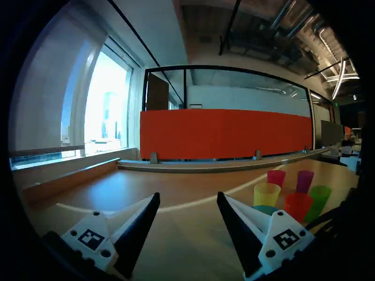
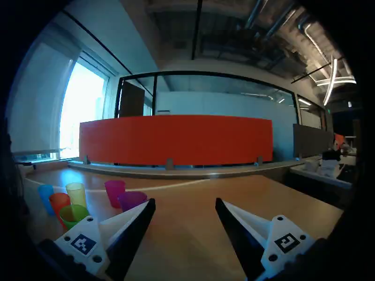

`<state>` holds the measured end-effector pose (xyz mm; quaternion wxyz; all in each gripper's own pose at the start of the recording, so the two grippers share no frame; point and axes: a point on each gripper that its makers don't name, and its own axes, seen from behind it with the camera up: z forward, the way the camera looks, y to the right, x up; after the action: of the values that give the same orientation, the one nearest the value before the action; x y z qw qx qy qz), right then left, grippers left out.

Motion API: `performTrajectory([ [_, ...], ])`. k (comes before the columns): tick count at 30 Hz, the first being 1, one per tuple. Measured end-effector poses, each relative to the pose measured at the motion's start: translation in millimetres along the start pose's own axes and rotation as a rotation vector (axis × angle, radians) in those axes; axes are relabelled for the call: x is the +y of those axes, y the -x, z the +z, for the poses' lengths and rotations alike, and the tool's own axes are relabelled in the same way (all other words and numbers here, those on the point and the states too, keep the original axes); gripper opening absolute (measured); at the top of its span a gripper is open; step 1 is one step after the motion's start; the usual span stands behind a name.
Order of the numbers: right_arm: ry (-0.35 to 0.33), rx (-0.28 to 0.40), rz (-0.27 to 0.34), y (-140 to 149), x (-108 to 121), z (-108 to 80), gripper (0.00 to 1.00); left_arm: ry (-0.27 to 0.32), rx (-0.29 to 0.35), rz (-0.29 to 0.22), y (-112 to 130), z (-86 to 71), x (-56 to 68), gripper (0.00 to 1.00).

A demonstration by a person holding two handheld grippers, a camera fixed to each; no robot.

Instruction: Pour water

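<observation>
Right gripper view: six cups (image 2: 115, 191) (all different colours), one table (image 2: 197, 199).

This is an office, big and open. A long wooden counter (image 1: 187, 187) runs up to a low orange wall (image 1: 225, 133) that splits the work places, and behind it stands a room with glass walls (image 1: 243, 89) set in black frames. A tall window (image 1: 105, 112) lets in bright daylight on one side. Bare pipes (image 1: 281, 18) and long strip lights (image 1: 340, 75) hang under the ceiling, and more desks (image 2: 323, 175) with things on them stand farther off in the right gripper view.
</observation>
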<state>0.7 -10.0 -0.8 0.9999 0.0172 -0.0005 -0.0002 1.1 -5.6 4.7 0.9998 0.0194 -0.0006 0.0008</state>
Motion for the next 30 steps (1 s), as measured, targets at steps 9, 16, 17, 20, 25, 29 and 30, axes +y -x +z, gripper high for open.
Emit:
performTrajectory([
  [9, 0.0, 0.0, 0.0, 0.5, 0.1, -0.3, 0.99, 0.0, 0.001, -0.002, -1.7, 0.5, -0.4, 0.9],
  [16, 0.0, 0.0, 0.0, 0.2, -0.1, -0.6, 0.99, 0.0, 0.0, -0.003, -1.7, 0.9, -0.8, 0.9],
  [17, 0.0, 0.0, 0.0, 0.2, 0.0, -0.5, 0.99, 0.0, 0.0, -0.002, -1.5, 1.0, -0.8, 0.9],
  [20, 0.0, 0.0, 0.0, 0.3, 0.1, -0.2, 0.99, 0.0, 0.0, -0.003, -1.2, 0.8, -0.9, 0.9],
  [25, 0.0, 0.0, 0.0, 0.2, 0.2, 0.0, 0.99, 0.0, 0.0, -0.002, -0.7, 0.7, -0.9, 0.9],
  [29, 0.0, 0.0, 0.0, 0.1, 0.0, 0.2, 0.99, 0.0, 0.0, -0.002, -0.5, 0.6, -0.8, 0.9],
  [30, 0.0, 0.0, 0.0, 0.2, 0.1, 0.3, 0.99, 0.0, 0.001, -0.002, -0.5, 0.6, -0.7, 0.9],
])
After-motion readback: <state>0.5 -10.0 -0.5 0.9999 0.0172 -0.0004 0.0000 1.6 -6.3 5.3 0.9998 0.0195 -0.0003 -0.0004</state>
